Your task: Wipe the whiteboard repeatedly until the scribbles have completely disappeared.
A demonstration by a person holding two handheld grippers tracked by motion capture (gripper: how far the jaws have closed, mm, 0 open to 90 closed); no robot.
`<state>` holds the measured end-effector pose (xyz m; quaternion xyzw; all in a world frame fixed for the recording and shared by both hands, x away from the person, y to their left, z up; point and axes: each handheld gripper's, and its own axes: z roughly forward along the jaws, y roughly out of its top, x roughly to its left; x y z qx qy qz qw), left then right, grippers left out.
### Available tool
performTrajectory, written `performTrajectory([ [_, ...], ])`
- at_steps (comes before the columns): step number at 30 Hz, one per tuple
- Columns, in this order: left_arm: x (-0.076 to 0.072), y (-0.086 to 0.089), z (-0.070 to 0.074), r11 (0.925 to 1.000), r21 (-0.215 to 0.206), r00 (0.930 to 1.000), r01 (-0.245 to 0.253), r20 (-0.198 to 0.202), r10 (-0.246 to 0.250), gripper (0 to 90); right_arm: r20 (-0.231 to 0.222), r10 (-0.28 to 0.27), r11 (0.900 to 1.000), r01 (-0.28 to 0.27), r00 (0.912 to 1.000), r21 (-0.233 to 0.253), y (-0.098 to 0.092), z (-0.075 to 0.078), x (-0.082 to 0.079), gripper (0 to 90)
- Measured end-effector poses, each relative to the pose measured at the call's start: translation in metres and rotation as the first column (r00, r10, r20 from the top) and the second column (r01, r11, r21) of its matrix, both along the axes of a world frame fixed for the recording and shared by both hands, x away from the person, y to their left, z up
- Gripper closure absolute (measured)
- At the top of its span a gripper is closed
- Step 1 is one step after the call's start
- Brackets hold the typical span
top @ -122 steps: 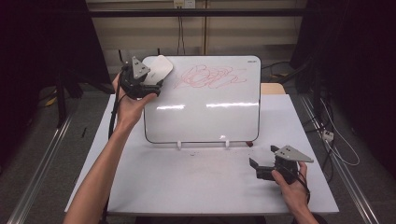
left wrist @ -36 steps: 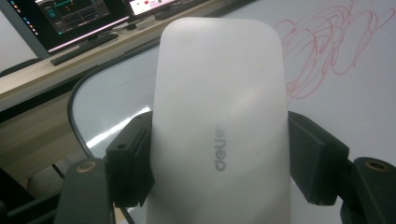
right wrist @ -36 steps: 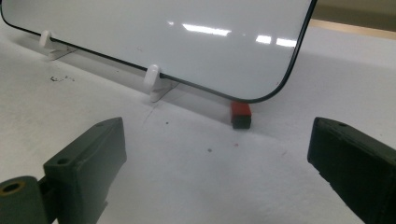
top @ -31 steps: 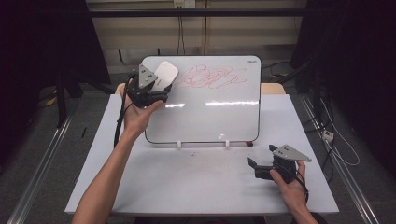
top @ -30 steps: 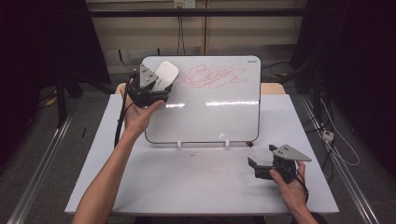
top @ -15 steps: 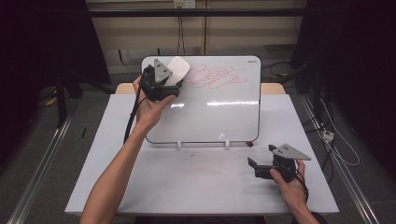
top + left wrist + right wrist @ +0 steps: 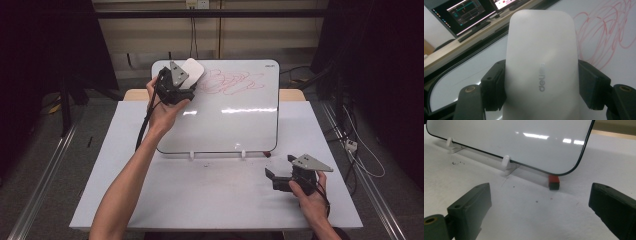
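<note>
White table (image 7: 215, 200) under me, dark room all around, with a pale wall and hanging cables at the back. My left gripper (image 7: 175, 86) pinches a white eraser (image 7: 192, 71) from both sides, and the eraser has grey letters on it. I hold it up at the top left corner of the whiteboard (image 7: 235, 125), just beside the red scribbles (image 7: 232, 82). In the left gripper view, the eraser (image 7: 541, 65) hides most of the board, and screens (image 7: 461, 12) glow on a desk behind. The board leans back on two small white feet (image 7: 506, 162). A little red and black block (image 7: 554, 182) sits on the table by the board's bottom right corner. My right gripper (image 7: 282, 176) rests low on the table, near that corner, with its jaws spread wide and nothing between them. Grey floor and metal rails (image 7: 40, 185) run along both sides of the table.
</note>
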<state>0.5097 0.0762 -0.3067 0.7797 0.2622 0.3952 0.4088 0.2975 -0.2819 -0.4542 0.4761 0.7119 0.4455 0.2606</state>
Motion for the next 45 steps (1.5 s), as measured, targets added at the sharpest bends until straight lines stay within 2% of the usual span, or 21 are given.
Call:
performTrajectory([
  [1, 0.001, -0.001, -0.001, 0.9999, 0.011, 1.0000, -0.003, -0.001, 0.003, 31.0, 0.000, 0.002, 1.000, -0.002, 1.0000, -0.002, 0.000, 0.000, 0.000, 4.3],
  [3, 0.002, -0.005, -0.006, 0.9984, 0.055, 0.9996, -0.015, 0.026, 0.014, 31.0, 0.000, 0.004, 1.000, -0.004, 1.0000, -0.005, 0.000, -0.001, 0.000, 4.3],
  [11, 0.001, -0.008, -0.008, 0.9967, 0.071, 0.9986, -0.039, 0.039, 0.036, 31.0, -0.004, 0.008, 1.000, -0.008, 1.0000, -0.014, -0.002, -0.002, -0.002, 4.3],
  [19, -0.001, -0.010, -0.011, 0.9972, 0.050, 0.9973, -0.055, 0.050, 0.053, 30.9, 0.004, 0.003, 1.000, -0.003, 1.0000, -0.010, -0.004, -0.001, -0.004, 4.3],
  [30, -0.002, -0.010, -0.019, 0.9983, 0.019, 0.9930, -0.055, 0.106, 0.052, 30.9, 0.002, -0.003, 1.000, 0.003, 1.0000, -0.015, -0.004, -0.001, -0.004, 4.3],
  [39, -0.006, -0.017, -0.024, 0.9982, 0.022, 0.9928, -0.055, 0.108, 0.052, 31.0, 0.007, 0.002, 1.000, -0.002, 1.0000, -0.014, -0.005, -0.001, -0.006, 4.3],
  [43, -0.011, -0.022, -0.028, 0.9983, 0.036, 0.9937, -0.047, 0.103, 0.043, 31.0, 0.008, 0.005, 1.000, -0.005, 1.0000, -0.017, -0.003, 0.000, -0.006, 4.3],
  [45, -0.015, -0.027, -0.032, 0.9977, 0.059, 0.9946, -0.032, 0.100, 0.026, 31.0, 0.008, 0.008, 1.000, -0.008, 0.9999, -0.018, -0.002, 0.000, -0.007, 4.3],
])
